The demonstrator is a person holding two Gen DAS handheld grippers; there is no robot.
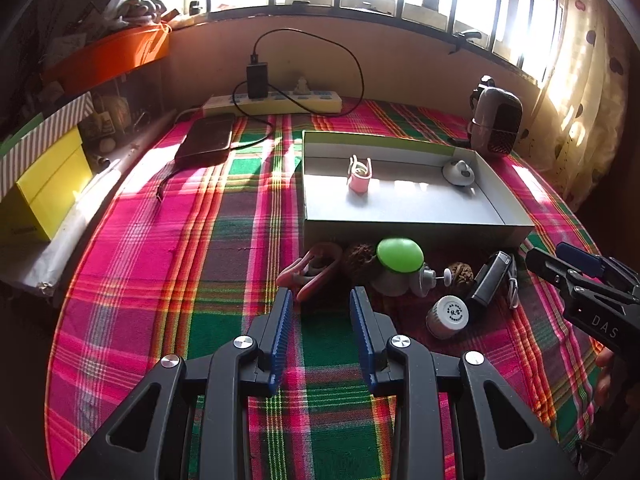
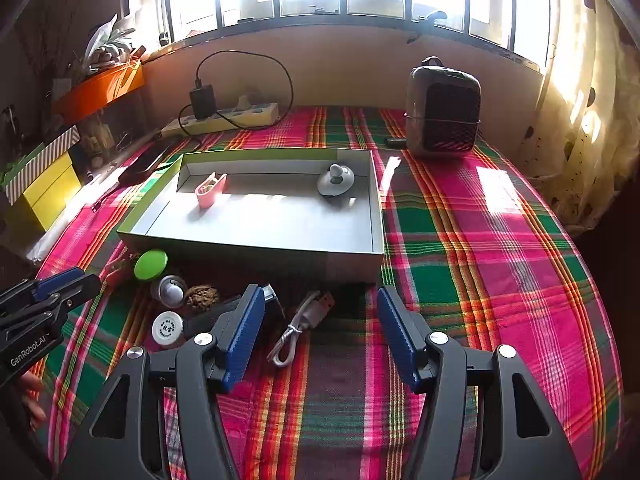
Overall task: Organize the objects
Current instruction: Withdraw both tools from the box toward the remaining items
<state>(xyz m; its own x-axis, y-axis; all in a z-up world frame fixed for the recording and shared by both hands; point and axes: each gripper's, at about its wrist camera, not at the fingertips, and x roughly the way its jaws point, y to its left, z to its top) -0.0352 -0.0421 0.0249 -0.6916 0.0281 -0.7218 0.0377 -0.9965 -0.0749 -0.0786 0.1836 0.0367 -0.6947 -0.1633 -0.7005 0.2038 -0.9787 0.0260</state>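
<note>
A grey tray [image 1: 420, 222] sits on the plaid desk [image 1: 200, 240], holding a pink clip [image 1: 359, 178] at its far left and a grey knob [image 1: 459, 174] at its far right. Along its near wall lie a red clip [image 1: 310, 272], a green disc [image 1: 400, 255], a walnut [image 1: 460, 276], a white cap [image 1: 447, 316], a black lighter [image 1: 490, 282] and a white cable [image 2: 300, 326]. The left gripper [image 1: 320, 300] hovers just near the red clip, jaws apart and empty. The right gripper [image 2: 318, 300] hangs over the cable, jaws wide and empty.

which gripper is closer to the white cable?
Right. The right gripper has the white cable between its open fingers; the left gripper sits further left, by the pink clip.
</note>
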